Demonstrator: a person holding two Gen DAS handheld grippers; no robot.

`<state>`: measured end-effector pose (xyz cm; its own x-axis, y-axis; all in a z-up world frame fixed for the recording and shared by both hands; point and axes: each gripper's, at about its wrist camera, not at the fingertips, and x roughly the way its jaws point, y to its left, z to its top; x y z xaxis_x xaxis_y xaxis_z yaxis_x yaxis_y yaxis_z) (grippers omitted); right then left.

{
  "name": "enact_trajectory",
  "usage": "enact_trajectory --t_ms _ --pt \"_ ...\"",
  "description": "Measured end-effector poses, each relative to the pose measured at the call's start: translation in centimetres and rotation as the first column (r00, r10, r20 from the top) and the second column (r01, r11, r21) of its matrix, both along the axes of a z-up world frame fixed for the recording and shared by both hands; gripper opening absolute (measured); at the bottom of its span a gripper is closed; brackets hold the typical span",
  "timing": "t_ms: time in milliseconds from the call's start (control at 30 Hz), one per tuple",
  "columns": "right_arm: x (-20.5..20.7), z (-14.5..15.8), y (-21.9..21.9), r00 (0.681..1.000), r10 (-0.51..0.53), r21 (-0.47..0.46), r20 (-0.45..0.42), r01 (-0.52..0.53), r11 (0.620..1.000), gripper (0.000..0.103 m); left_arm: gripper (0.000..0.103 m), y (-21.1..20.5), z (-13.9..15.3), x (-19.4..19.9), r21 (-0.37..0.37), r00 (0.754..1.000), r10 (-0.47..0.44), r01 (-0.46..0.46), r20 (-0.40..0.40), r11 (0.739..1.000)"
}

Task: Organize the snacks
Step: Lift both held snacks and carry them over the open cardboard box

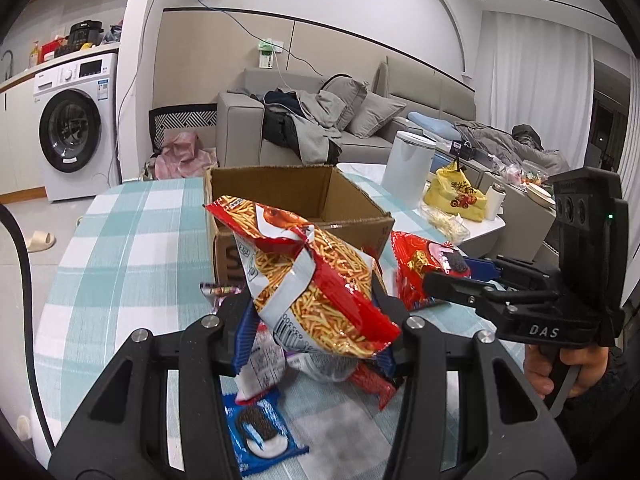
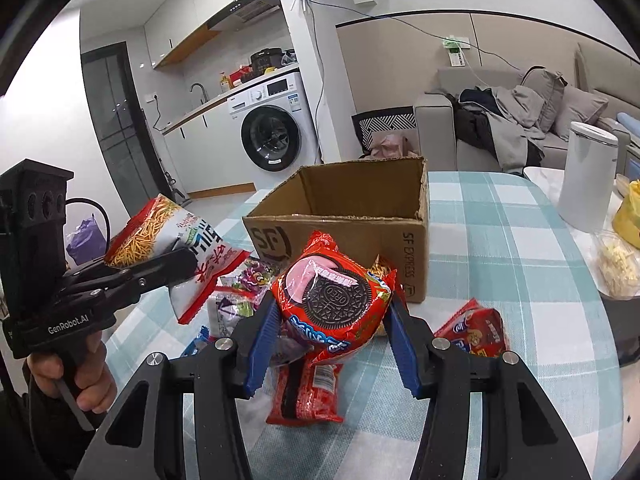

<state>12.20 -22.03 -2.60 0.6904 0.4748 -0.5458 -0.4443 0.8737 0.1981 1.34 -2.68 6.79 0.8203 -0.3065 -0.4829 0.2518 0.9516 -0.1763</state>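
Transfer step: left tongs (image 1: 316, 312) pinching noodle-snack bag (image 1: 316, 280), right tongs (image 2: 332, 320) pinching Oreo pack (image 2: 334, 300), both lifted off surface (image 2: 520, 240) near its middle; next, release over open cardboard box (image 2: 352, 200).

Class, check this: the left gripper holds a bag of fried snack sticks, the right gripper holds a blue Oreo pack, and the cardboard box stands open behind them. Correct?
One error: the Oreo pack in the right gripper is red, as the right wrist view shows. The left gripper does hold the snack-stick bag, and the cardboard box stands open.
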Motion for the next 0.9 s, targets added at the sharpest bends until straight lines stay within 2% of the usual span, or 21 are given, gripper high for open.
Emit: enact_trajectory --t_ms 600,900 --pt "3.3 1.7 1.8 1.000 0.023 -0.020 0.006 -0.023 1.000 0.053 0.045 0.4 1.6 7.2 0.000 0.999 0.047 -0.047 0.002 0.999" --pt "5.2 2.1 2.5 1.000 0.019 -0.024 -0.005 -0.019 1.000 0.053 0.045 -0.2 1.5 10.7 0.031 0.998 0.056 -0.056 0.001 0.998"
